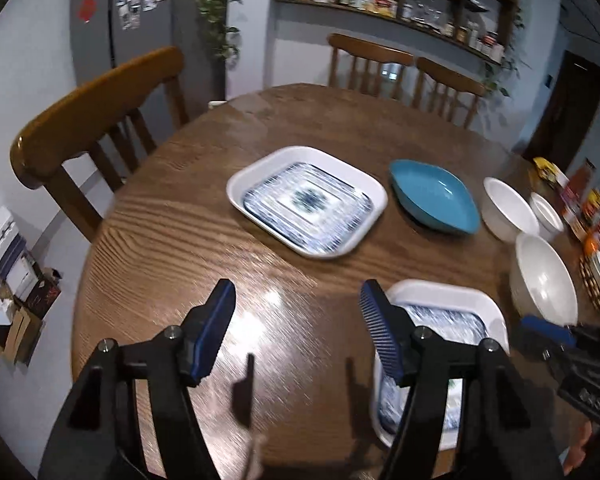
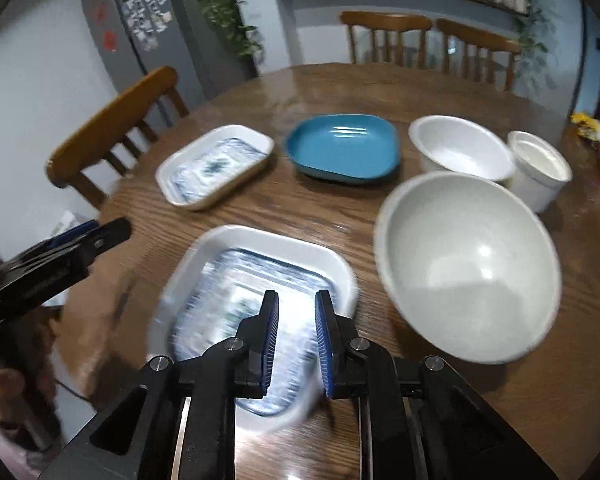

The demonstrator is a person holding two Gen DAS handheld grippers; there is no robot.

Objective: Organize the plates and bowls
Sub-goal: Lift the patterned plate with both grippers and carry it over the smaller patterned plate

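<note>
On the round wooden table (image 1: 204, 208) lie two white square plates with blue patterned centres. The far plate (image 1: 306, 200) also shows in the right wrist view (image 2: 214, 170). The near plate (image 1: 456, 312) lies under my right gripper (image 2: 296, 300), whose jaws stand partly apart above it (image 2: 260, 276), holding nothing. My left gripper (image 1: 298, 292) is open and empty over bare table left of the near plate. A blue bowl (image 1: 434, 196) (image 2: 344, 148), two white bowls (image 2: 460, 148) (image 2: 466, 264) and a white cup (image 2: 538, 168) stand to the right.
Wooden chairs (image 1: 100, 120) stand at the left and far side (image 1: 404, 68). Jars and packets (image 1: 588, 204) crowd the table's right edge. Boxes (image 1: 16, 280) sit on the floor at the left. The left gripper shows in the right wrist view (image 2: 80, 240).
</note>
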